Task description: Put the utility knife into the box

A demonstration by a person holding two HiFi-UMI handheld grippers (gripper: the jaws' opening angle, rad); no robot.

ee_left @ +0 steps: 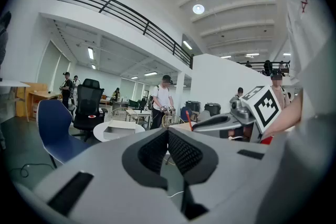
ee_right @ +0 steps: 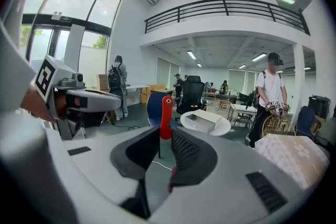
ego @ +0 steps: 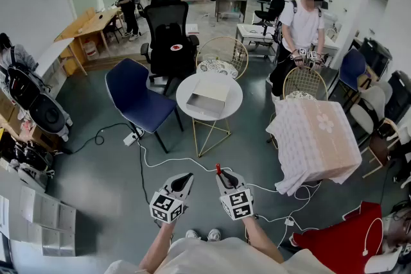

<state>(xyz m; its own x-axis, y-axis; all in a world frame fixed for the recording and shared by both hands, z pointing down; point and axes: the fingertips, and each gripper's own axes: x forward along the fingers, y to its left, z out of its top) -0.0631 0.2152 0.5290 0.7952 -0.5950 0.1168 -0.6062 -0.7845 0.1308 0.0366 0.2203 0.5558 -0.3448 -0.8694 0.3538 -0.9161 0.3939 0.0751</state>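
Floor (ego: 96, 170): grey-green; we see a white cable (ego: 168, 165) trailing across it.
Draped table (ego: 318, 138): on our right, under a pale patterned cloth.
Blue chair (ego: 138, 99): just left of the round table.
Round table (ego: 185, 92): white top, wire legs, ahead of us and well apart from both grippers.
Person (ego: 303, 22): white shirt, standing beyond the draped table.
Box (ego: 209, 98): white, open on top, lying on the round table.
Left gripper (ee_left: 168, 135): we read the jaws as closed tip to tip with nothing between them. It is held low, just beside the right one.
Right gripper (ee_right: 165, 140): clamped on the knife, pointing toward the round table.
Markers: black-and-white square codes on each gripper's cube. That is the only print we can make out.
Knife (ee_right: 166, 115): red, standing up out of the right jaws, well short of the box.
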